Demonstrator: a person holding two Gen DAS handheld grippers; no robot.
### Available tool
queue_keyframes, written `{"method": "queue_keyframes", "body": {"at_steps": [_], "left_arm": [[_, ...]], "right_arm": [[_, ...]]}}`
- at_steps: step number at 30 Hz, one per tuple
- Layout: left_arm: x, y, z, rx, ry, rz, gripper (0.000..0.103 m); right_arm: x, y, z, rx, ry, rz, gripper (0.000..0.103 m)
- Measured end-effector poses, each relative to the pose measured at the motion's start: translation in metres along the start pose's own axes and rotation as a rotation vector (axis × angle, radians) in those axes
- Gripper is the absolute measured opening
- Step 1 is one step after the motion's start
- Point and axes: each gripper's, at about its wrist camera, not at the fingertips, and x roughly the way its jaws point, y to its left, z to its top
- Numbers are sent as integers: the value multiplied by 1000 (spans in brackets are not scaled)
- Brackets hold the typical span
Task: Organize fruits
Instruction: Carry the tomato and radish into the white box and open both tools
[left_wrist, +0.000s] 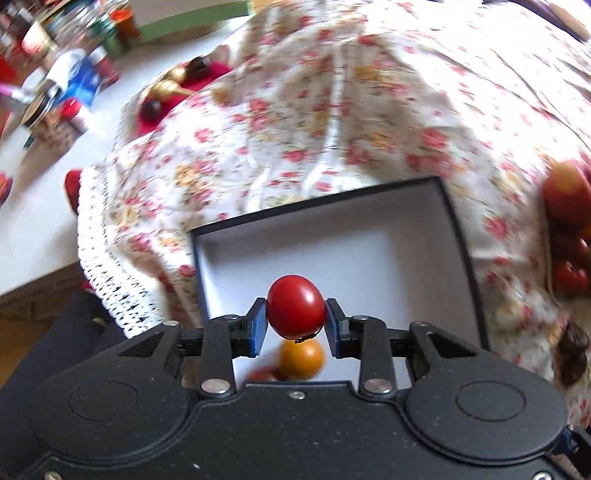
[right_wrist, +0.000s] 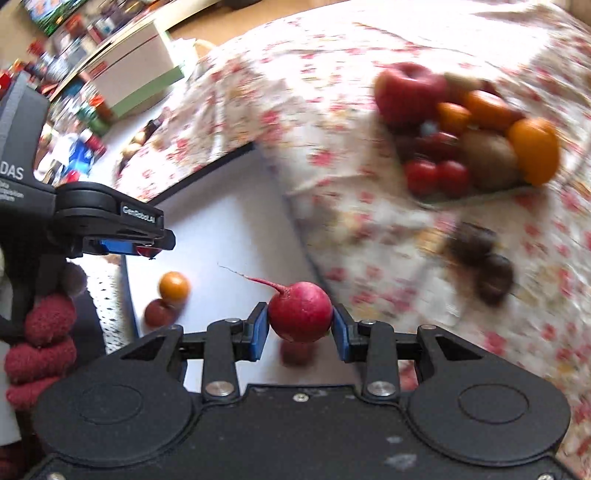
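L gripper is clamped on a glossy red cherry tomato, blue pads touching both sides, held above the near part of a shallow dark-rimmed white-lined box. Directly below the tomato, partly hidden by it and the gripper body, sits a small round orange tomato w/ a blurred reddish fruit just L of it, mostly cut off by the housing. Ahead of the fingers the box floor is bare white up to the far rim.

R gripper is clamped on a round pink-red radish w/ a thin root tail, tail pointing up-left, over the same box's near R side; a reddish blur under it is hard to make out. To its L, the orange tomato and a dull red one touch near the box's L wall, w/ the L gripper just above them, its jaw state unreadable from this side.

Beyond the box's R edge lies rumpled floral cloth. Ahead-right: two dark brown blurred lumps, kind unclear. Farther on, a pile of mixed fruit: red apple, oranges, kiwi, cherry tomatoes; motion blur hides what holds them. Far L, cluttered jars and boxes, unreadable.
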Motion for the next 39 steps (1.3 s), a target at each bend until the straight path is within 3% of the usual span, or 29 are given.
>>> {"method": "queue_keyframes", "body": {"at_steps": [6,10,18,22,39], "left_arm": [[6,14,5,-44,15,-51,41],[7,21,5,-70,37,-86,41],[18,27,2,-85,104,-92,42],[12,24,1,-66,85,-90,42],[5,21,-27,-64,132,-156,42]], "right_arm": [[30,41,19,-49,26,10,38],[47,55,27,-59,34,-40,38],[57,54,34,-61,42,-69,38],[57,56,34,-67,34,-68,40],[49,49,25,-66,36,9,41]]}}
